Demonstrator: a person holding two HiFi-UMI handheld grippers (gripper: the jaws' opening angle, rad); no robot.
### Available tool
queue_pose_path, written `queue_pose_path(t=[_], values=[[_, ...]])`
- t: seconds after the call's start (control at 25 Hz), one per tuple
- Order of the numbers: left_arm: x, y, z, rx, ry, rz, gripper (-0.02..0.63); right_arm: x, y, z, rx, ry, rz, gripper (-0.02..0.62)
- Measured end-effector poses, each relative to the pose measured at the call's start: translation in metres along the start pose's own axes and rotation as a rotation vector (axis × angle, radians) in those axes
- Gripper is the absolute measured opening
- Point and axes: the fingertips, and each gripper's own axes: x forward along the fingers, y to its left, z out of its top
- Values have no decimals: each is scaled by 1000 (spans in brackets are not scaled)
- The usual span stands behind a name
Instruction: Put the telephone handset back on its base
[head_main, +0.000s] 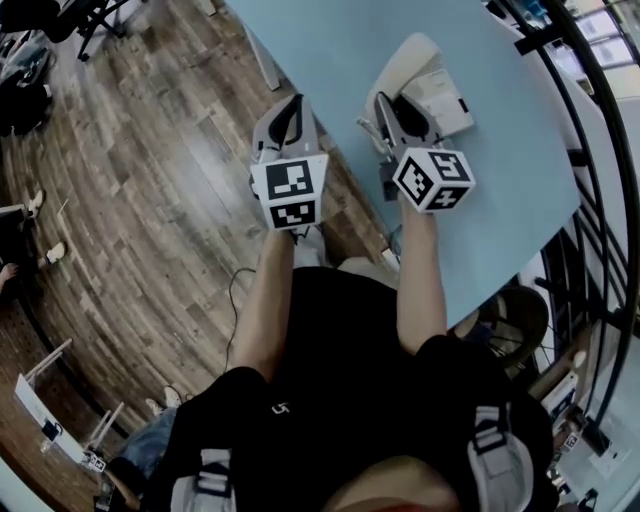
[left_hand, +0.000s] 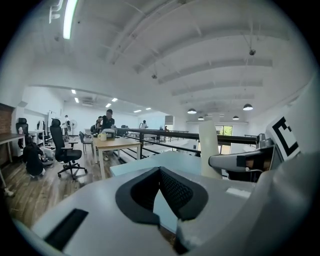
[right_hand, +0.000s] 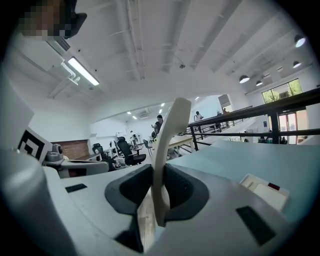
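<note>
Smooth, curved cream plastic handset clamped upright in right gripper, above matte pale-blue surface, near boxy cream base, left gripper closed, empty.

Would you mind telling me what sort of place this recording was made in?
Likely an open-plan office, perhaps on a mezzanine: a black swivel office chair stands near a pale wooden desk, and a black metal railing runs along the floor's edge.
</note>
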Motion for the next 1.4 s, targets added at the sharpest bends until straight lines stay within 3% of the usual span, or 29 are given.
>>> queue_pose_path(t=[0.24, 0.44, 0.72, 0.96, 1.2, 1.4], values=[[31, 24, 0, -8, 20, -43, 0, 36, 8, 0, -2, 14, -17, 75], [57, 16, 0, -8, 46, -100, 0, 41, -17, 1, 71, 0, -74, 75], [87, -17, -11, 10, 99, -189, 0, 24, -81, -18, 314, -37, -176, 75], [97, -40, -11, 39, 121, -226, 0, 7, -123, -35, 563, -91, -196, 75], [102, -50, -18, 56, 150, -234, 0, 15, -144, -56, 726, -70, -181, 76], [106, -57, -25, 71, 171, -241, 0, 25, -155, -81, 850, -39, -232, 75]])
